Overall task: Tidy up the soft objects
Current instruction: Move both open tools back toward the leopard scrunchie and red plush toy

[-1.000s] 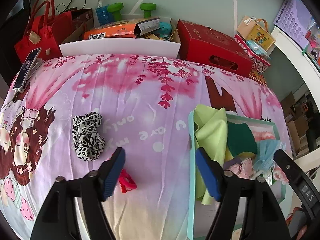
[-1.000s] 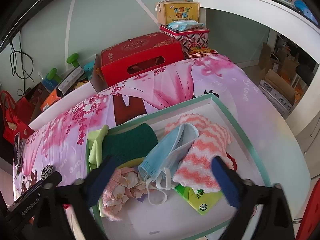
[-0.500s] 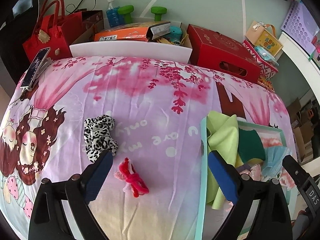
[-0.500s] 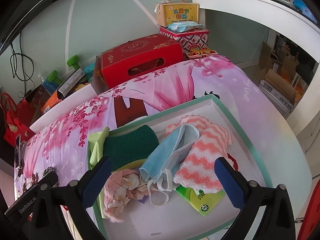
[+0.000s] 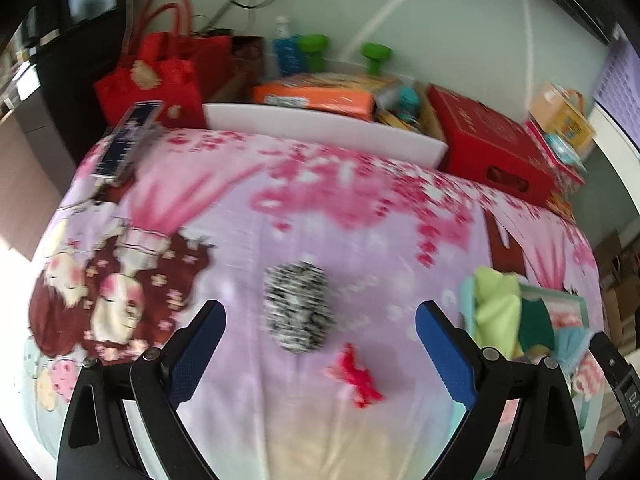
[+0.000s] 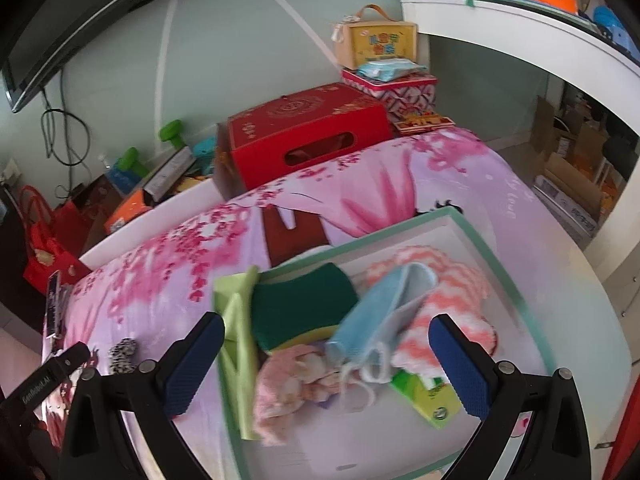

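- Soft things lie in two places: a black-and-white scrunchie (image 5: 298, 306) and a small red hair tie (image 5: 356, 376) sit loose on the pink printed cloth (image 5: 360, 216) covering the desk, while the rest are heaped in a white tray with a green rim (image 6: 496, 264).
- Only the left wrist view shows the red hair tie; it lies just beside the scrunchie, on the near right, and the two look slightly apart.
- Only the right wrist view shows the tray's contents fully: a lime cloth (image 6: 236, 332) draped over the left rim, a dark green cloth (image 6: 300, 304), a blue face mask (image 6: 384, 308), a pink-and-white fuzzy sock (image 6: 452, 304), a pale pink bundle (image 6: 292, 384) and a green packet (image 6: 432, 396).
- The left hand-held gripper (image 5: 320, 360) hovers above the cloth with its jaws spread wide and nothing between them; the scrunchie and hair tie lie in the gap ahead.
- The right hand-held gripper (image 6: 328, 364) hangs over the near end of the tray, jaws equally wide and empty.
- The left view is blurred, so the scrunchie's pattern smears and the tray is cut to a sliver at the right edge.
- In the right view the scrunchie is tiny, at the far left.
- The person's hands are out of sight.
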Demonstrator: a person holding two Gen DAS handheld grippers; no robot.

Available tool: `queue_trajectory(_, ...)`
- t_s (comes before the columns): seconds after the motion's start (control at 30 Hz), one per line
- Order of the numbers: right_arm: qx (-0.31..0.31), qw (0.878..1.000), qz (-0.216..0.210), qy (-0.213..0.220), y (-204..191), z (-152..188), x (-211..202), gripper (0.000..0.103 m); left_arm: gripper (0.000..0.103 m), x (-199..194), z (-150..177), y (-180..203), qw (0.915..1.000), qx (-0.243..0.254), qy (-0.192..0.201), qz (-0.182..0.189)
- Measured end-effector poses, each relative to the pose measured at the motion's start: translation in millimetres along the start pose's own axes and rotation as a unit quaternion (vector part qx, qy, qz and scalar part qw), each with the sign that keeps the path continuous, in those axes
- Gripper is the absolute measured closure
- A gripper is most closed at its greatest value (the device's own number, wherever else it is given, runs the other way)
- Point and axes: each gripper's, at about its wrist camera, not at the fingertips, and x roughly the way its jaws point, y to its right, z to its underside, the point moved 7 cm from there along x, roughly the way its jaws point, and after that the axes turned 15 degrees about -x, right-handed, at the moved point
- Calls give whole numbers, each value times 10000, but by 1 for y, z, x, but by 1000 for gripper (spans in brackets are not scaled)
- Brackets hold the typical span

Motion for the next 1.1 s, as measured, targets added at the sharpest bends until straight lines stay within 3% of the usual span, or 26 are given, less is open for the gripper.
queue_trajectory(0.27,-534,9979,-353,119,-57,-8,-6,0,7,-17,-30,-71,9964,-619,345,-465)
queue_trajectory(0.57,-1280,9894,-673,103,-128,-5,-7,0,7,-20,-35,-113,9925,-1010,341,-604)
queue_trajectory(0.83,-1817,9788,-942,-124,-174,8,7,0,7,-16,-33,-125,9912,-1185,236,-546)
queue_trajectory(1.1,-2029,9720,-1042,-571,-190,28,32,0,7,5,-21,-120,9929,-1024,-107,-595)
